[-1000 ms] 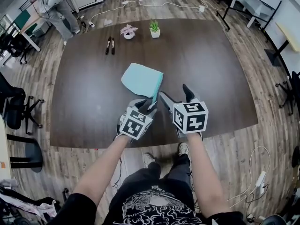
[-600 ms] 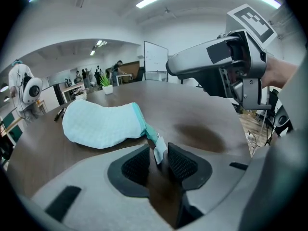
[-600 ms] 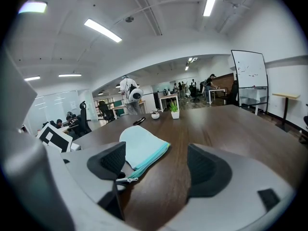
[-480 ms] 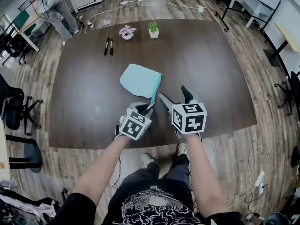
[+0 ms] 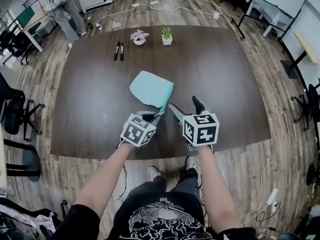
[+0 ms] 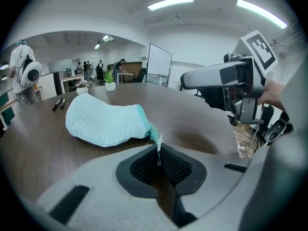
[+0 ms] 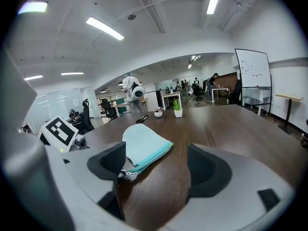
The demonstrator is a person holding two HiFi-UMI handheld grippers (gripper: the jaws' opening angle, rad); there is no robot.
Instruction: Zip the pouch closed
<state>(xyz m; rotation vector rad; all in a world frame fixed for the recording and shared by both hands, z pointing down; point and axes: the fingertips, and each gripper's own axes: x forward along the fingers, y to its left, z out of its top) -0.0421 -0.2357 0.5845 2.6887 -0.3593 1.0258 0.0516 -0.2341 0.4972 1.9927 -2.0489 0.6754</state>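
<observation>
- Pouch (image 5: 151, 89): pale mint fabric, lying flat on the table (image 5: 225, 74), about midway across it and on the half nearer the person; a darker teal zipper (image 7: 151, 160) runs along the edge that faces right in the head view; the pouch's near corner points toward the person.
- Zipper pull (image 6: 158, 146): small pale metal tab at the pouch's near corner; stands upright between the left gripper's pads.
- Left gripper (image 5: 159, 113): angled down at the pouch's near corner; its jaws have just been closing and now stand together, pinched on the zipper pull; nothing else is between them; its marker cube faces the head camera.
- Right gripper (image 5: 184, 104): just beside the left one, to the right of the pouch's near corner; jaws spread wide, holding nothing; in the right gripper view only bare table top lies between the pads, with the pouch's near corner and the end of the zipper close by the left-hand pad; whether that pad touches the fabric cannot be told.
- Table: dark brown wood, large, rounded corners; stands on a plank floor.
- Two markers (image 5: 119, 50): dark barrels, side by side, on the far left part of the table, well apart from the pouch.
- Two small potted plants: one pinkish (image 5: 139, 36), one green (image 5: 166, 34); both in white pots, near the far edge, next to each other.
- Person: bare forearms, a dark printed shirt, shoes beneath the table's near edge.
- Surroundings: office chairs (image 5: 15, 111) at the left; cables on the floor; a whiteboard (image 7: 252, 69) at the far right.
</observation>
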